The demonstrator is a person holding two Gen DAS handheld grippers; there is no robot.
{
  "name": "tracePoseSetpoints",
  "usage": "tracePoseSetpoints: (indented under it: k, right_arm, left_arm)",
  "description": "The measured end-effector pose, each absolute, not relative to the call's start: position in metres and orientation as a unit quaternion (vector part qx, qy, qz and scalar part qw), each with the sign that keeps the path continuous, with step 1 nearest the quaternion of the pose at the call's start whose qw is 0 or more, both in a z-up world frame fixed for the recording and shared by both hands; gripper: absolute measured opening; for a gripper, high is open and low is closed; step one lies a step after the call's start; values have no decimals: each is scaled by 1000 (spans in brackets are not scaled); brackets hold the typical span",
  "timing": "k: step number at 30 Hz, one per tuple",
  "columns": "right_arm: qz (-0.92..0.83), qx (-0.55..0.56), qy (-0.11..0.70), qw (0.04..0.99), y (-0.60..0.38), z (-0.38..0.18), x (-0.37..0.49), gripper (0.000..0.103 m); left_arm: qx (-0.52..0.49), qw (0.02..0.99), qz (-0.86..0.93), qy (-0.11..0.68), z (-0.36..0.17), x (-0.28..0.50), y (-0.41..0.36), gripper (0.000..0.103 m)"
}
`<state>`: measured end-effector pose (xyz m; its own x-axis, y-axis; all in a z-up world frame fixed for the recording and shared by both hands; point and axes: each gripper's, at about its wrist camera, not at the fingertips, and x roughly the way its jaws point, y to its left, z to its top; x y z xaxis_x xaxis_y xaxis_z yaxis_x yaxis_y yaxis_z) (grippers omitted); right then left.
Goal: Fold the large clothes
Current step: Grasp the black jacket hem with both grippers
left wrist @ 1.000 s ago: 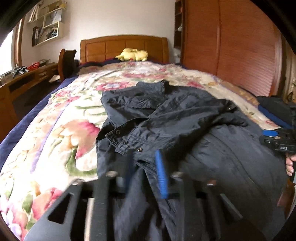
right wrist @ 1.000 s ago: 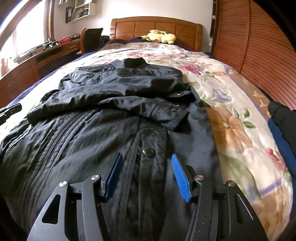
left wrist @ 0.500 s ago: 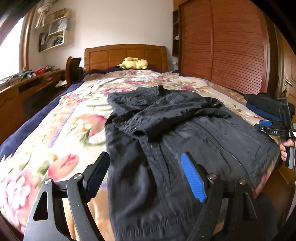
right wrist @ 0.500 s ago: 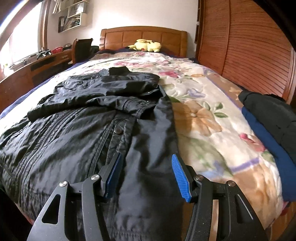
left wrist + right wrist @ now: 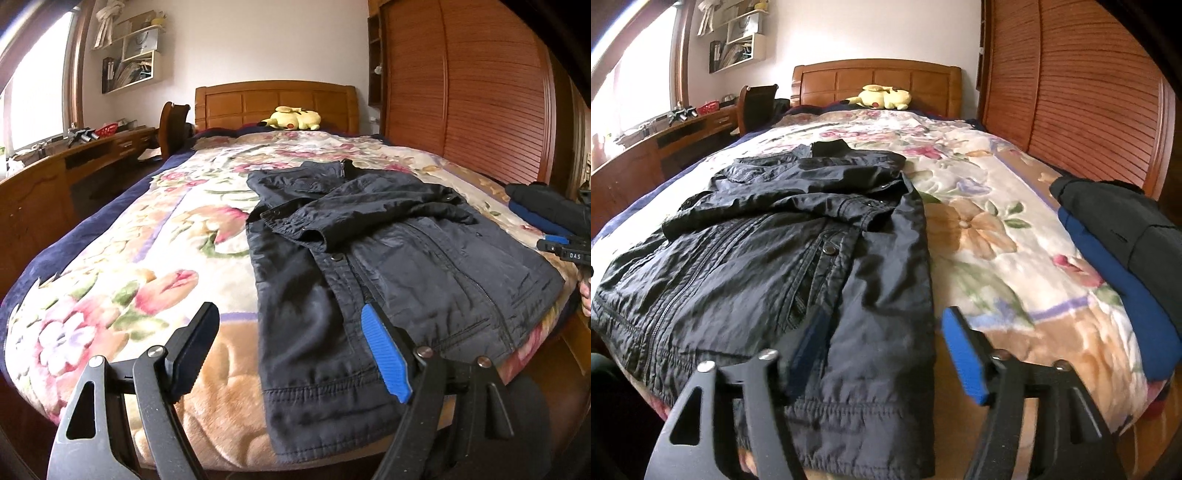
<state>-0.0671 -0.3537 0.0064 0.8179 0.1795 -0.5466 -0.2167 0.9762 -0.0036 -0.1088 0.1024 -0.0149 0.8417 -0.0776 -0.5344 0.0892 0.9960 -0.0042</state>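
A dark zip-front jacket [image 5: 399,258] lies flat on a floral blanket [image 5: 129,266] covering a wooden-framed bed [image 5: 277,99], collar toward the headboard, hem at the near edge, both sleeves folded across its chest. A yellow plush toy [image 5: 882,96] rests against the headboard behind it. To the jacket's right, near the bed's edge, sits a stack of folded dark and blue clothes [image 5: 1123,236], beside a slatted wooden wardrobe [image 5: 1082,92]. Left of the bed stand a wooden desk [image 5: 74,158] and chair [image 5: 173,125], wall shelves [image 5: 129,59] above
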Motion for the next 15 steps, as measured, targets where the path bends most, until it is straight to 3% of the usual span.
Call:
tracePoseSetpoints:
  k: [10,15]
  right_arm:
    - [99,-55,319,941,-356,-7,-60,72]
    - [105,-58,339,933,-355,-16,-52,72]
  left_arm:
    - [9,955,-39,295,-28,-112,114,80]
    - [1,949,-46,312,-41,-109,116,69]
